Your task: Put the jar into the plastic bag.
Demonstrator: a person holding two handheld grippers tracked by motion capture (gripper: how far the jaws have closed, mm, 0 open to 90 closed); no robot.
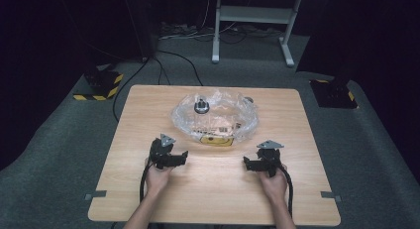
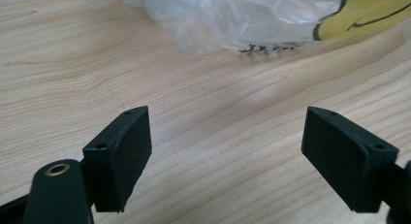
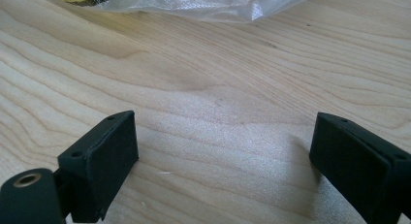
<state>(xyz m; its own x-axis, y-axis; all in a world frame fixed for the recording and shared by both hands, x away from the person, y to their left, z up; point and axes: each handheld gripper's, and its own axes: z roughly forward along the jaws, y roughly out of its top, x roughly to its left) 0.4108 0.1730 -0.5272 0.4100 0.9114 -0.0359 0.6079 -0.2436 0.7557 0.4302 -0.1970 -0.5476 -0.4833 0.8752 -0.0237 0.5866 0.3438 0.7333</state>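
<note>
Left gripper (image 1: 174, 158) sits on the table (image 1: 148, 105) at roughly 7 o'clock from the clear plastic bag (image 1: 216, 115), jaws spread wide, nothing between them. Left gripper view confirms it: both black pads (image 2: 123, 156) far apart over bare wood, and the left gripper (image 2: 228, 161) points at the bag (image 2: 228, 15), which lies at 12 o'clock, near but not touching

Right gripper (image 1: 257, 162) mirrors it at about 5 o'clock from the bag, jaws equally wide, holding nothing. Right gripper view: right gripper (image 3: 223, 170) over bare wood grain, bag edge (image 3: 194, 3) at 12 o'clock, apart from the pads (image 3: 104, 161)

Bag lies crumpled around table centre, slightly toward the far edge. Yellow printed patch with a smiley-style black line (image 2: 373, 10) at its near edge, about 6 o'clock on the bag. Small dark round metal part (image 1: 201, 107) at the bag's 10 o'clock; can't tell if it's inside or on top of the film. Another small dark bit (image 1: 248, 99) peeks out just past the bag at 2 o'clock, too small to identify

Both hands (image 1: 157, 178) grip the tools from the near edge, cables trailing back toward the person
</note>
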